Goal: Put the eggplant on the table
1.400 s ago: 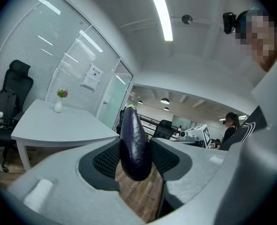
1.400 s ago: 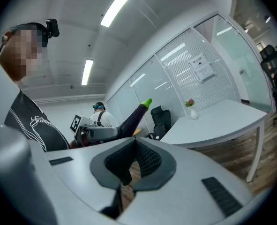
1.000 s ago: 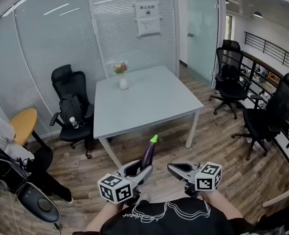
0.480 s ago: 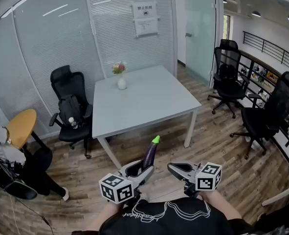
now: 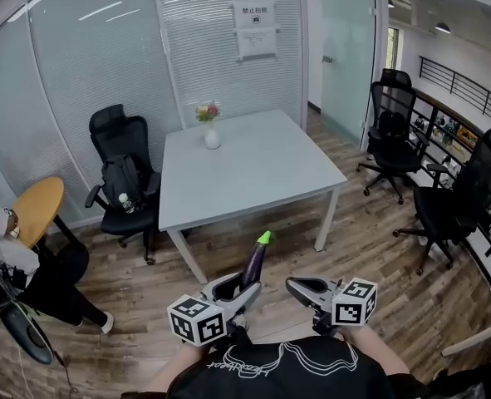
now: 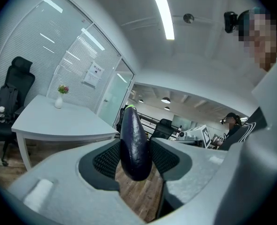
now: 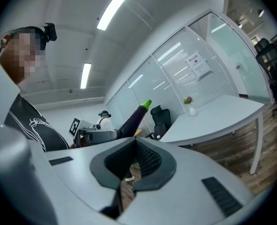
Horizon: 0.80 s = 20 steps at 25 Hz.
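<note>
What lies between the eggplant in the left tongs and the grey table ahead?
Only bare wooden floor, seen in the head view; the eggplant, shut in the left tongs, is short of the table.

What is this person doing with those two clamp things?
A person holds a gripper in each hand. The left gripper is clamped on an eggplant, stem end pointing forward. The right gripper is shut and empty. The table stands ahead with a vase on it; the eggplant is not on it yet.
</note>
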Motion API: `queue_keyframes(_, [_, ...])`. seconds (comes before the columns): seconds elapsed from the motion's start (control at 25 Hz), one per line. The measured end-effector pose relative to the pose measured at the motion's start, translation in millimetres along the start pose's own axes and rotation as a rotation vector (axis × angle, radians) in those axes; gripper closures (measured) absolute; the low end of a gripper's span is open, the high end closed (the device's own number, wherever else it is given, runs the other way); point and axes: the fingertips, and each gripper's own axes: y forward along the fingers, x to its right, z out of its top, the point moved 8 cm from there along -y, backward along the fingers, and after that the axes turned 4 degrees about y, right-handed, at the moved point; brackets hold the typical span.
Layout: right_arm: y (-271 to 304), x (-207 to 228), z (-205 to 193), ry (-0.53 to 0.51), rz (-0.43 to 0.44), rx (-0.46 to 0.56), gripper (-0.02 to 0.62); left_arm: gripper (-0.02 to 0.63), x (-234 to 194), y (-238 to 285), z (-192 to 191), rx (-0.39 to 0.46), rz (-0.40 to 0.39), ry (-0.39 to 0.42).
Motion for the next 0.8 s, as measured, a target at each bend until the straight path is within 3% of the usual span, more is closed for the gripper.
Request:
queue_keyframes(0.32, [47,43,9,0.025,-0.008,-0.011,0.588,0.393,-58,20,6,-0.006,0.012,-0.024])
queue_keyframes(0.8, [151,155,58,0.075,-0.037,0.014,0.588,0.393,-201,90,54,-0.044,0.005,-0.028])
